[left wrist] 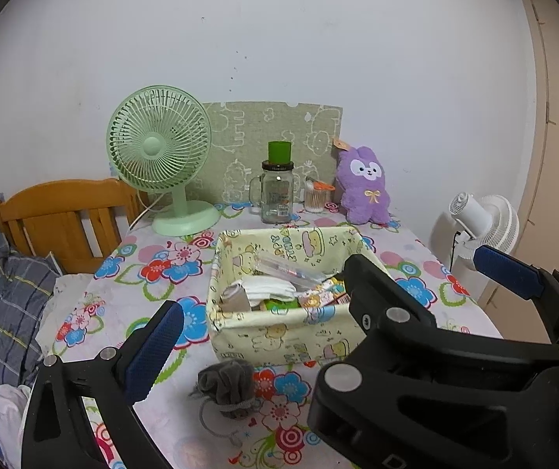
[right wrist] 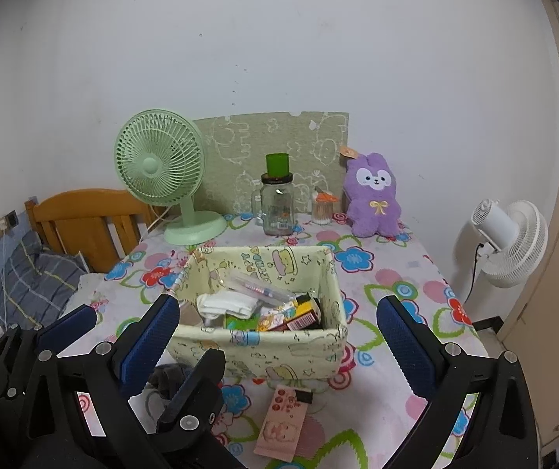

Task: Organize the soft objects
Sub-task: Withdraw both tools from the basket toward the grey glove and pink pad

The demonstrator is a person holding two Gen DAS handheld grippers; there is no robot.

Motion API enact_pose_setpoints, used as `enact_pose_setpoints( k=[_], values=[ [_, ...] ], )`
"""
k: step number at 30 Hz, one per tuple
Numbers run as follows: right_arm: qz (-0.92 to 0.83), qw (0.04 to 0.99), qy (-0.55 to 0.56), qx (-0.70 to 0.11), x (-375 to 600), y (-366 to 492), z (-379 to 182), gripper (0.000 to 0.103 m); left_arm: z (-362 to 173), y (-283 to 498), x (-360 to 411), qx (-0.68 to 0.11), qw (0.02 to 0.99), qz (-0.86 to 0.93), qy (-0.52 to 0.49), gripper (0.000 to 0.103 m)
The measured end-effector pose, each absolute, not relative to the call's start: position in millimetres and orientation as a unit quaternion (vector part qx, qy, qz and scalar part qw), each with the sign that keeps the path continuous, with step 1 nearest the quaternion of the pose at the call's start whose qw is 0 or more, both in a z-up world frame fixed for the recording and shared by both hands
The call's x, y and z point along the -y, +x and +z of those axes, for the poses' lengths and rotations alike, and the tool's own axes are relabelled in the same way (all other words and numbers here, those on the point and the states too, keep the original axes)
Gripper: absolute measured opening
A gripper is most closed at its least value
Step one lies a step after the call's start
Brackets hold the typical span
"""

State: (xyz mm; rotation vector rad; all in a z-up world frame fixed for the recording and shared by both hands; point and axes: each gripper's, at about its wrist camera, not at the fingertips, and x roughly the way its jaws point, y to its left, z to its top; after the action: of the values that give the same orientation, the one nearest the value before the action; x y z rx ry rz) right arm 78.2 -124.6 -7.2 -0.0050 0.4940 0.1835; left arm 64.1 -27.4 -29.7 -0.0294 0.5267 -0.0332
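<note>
A pale yellow cartoon-print fabric basket [left wrist: 279, 336] [right wrist: 259, 346] stands mid-table, holding white folded cloth [left wrist: 267, 287] [right wrist: 226, 303], a clear case and small boxes. A grey drawstring pouch [left wrist: 226, 385] lies on the table just in front of it; in the right wrist view it [right wrist: 166, 377] is partly hidden behind the left gripper. A purple plush rabbit [left wrist: 363, 185] [right wrist: 373, 195] sits at the back right. My left gripper [left wrist: 318, 312] is open and empty above the pouch. My right gripper [right wrist: 283, 348] is open and empty in front of the basket.
The table has a flowered cloth [left wrist: 154, 273]. A green desk fan [left wrist: 160, 156], a glass jar with green cup [left wrist: 277, 191] and a cotton-swab pot [left wrist: 314, 195] stand at the back. A pink packet [right wrist: 279, 426] lies near the front edge. A white floor fan [right wrist: 509, 242] stands to the right, a bed [left wrist: 9, 285] to the left.
</note>
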Motion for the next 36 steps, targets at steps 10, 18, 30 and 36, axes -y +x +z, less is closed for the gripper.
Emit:
enact_pose_setpoints(
  k=[10, 18, 30, 36],
  values=[
    [0.077, 0.967, 0.005, -0.244, 131, 61, -20, 0.102, -41, 49, 31, -0.261, 0.965, -0.019, -0.029, 0.103],
    [0.074, 0.965, 0.013, -0.253, 134, 52, -32, 0.102, -54, 41, 33, -0.27, 0.962, -0.009, -0.026, 0.103],
    [0.069, 0.963, 0.017, -0.261, 135, 44, -57, 0.102, -82, 36, 31, -0.308, 0.951, 0.006, -0.037, 0.097],
    [0.065, 0.958, 0.008, -0.28, 130, 46, -73, 0.102, -99, 37, 28, -0.323, 0.945, 0.008, -0.049, 0.095]
  ],
)
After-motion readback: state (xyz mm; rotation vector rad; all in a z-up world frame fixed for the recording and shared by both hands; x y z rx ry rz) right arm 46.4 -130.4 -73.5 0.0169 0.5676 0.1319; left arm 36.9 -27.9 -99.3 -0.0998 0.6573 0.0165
